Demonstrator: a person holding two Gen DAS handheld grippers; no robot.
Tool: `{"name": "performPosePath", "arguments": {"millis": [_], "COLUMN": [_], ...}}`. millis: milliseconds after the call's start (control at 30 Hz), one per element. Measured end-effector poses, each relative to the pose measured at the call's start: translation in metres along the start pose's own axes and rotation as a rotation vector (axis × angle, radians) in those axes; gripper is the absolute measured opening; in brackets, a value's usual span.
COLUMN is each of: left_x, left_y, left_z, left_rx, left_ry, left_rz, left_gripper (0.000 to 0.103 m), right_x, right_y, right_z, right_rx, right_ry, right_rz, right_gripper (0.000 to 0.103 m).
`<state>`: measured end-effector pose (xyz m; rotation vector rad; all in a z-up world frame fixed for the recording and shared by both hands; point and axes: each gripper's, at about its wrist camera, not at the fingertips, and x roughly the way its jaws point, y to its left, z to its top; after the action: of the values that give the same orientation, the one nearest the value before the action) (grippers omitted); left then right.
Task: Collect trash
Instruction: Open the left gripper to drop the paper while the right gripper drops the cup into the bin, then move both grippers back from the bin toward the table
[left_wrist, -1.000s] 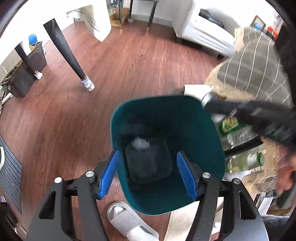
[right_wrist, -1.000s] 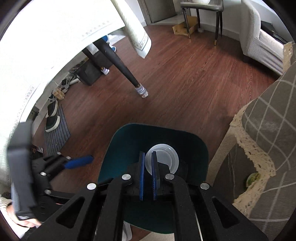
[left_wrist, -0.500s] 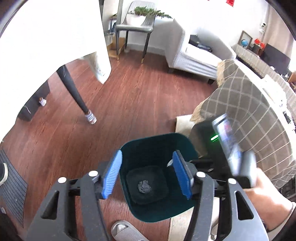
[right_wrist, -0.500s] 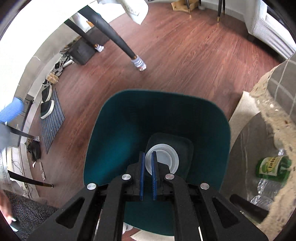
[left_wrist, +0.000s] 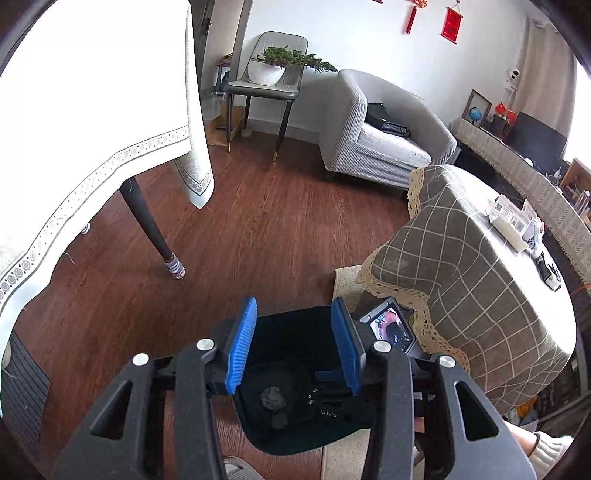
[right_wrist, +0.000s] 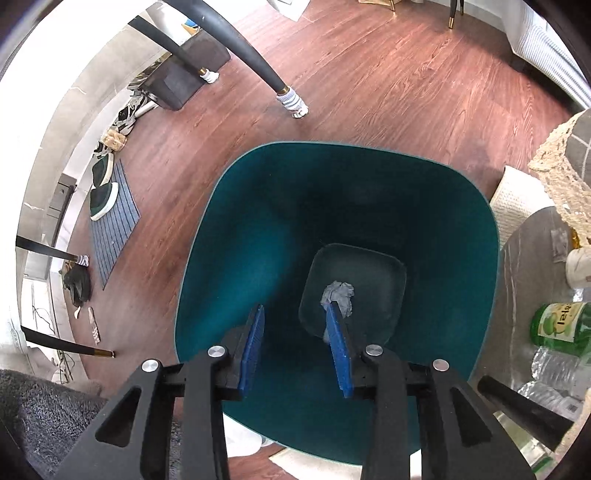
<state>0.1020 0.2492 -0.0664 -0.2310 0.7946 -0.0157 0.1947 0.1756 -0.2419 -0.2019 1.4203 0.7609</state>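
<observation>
Entry, largest to smallest, all places given from the teal bin (right_wrist: 258, 229)

- Floor (right_wrist: 369, 85): dark red wood boards, under and all round the bin
- Cloth-covered surface (left_wrist: 92, 122): white cloth with a patterned hem, beyond the bin; one dark leg (right_wrist: 255, 55) with a striped sock on its foot stood near the bin's far rim
- Checked low surface (left_wrist: 472, 258): lace-edged cover, just beside the bin on its right; a green bottle (right_wrist: 557, 325) and clear plastic bottles (right_wrist: 554, 369) lay on a shelf beneath it
- Teal bin: open-topped, upright, directly below both pairs of tongs
- Right tongs (right_wrist: 295, 347): pointed steeply down into the bin mouth, the nearer pair to its bottom; jaws opening, nothing seen between the blue pads
- Left tongs (left_wrist: 293, 347): higher, above the bin and angled down less steeply; jaws closing, on nothing
- Crumpled grey wad (right_wrist: 338, 295): the trash, lying on the bin's bottom, ahead of and below the right tongs, partly behind the right-hand pad; no clear long axis
- White lid or cup: not visible in the bin from either view; whether it lay hidden behind the tongs could not be told

Judgement: this drop looked finished; the next move would call for lifting the right tongs straight up clear of the bin rim, with the checked surface's edge the nearest obstacle
</observation>
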Motion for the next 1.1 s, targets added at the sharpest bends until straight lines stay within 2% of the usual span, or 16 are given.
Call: {"name": "performPosePath", "arguments": {"millis": [333,700,1100], "left_x": [-0.02,-0.042,-0.06], "left_y": [-0.014,-0.041,-0.079], "left_z": [0.016,0.036,0.056], "left_rx": [0.014,0.032,0.055], "left_ry": [-0.058,-0.134,-0.208], "left_rz": [-0.005,-0.017,-0.039], "left_gripper": [0.041,0.041,0.041], "right_x": [-0.024,-0.107,-0.186], "right_y": [0.003,0.013,0.01], "right_z": [-0.008,-0.013,-0.035], "right_rx": [-0.043,-0.107,-0.171], "right_ry": [-0.028,-0.236,-0.408], "right_rz": [-0.021,-0.023,-0.06], "right_gripper": [0.036,0.036,0.035]}}
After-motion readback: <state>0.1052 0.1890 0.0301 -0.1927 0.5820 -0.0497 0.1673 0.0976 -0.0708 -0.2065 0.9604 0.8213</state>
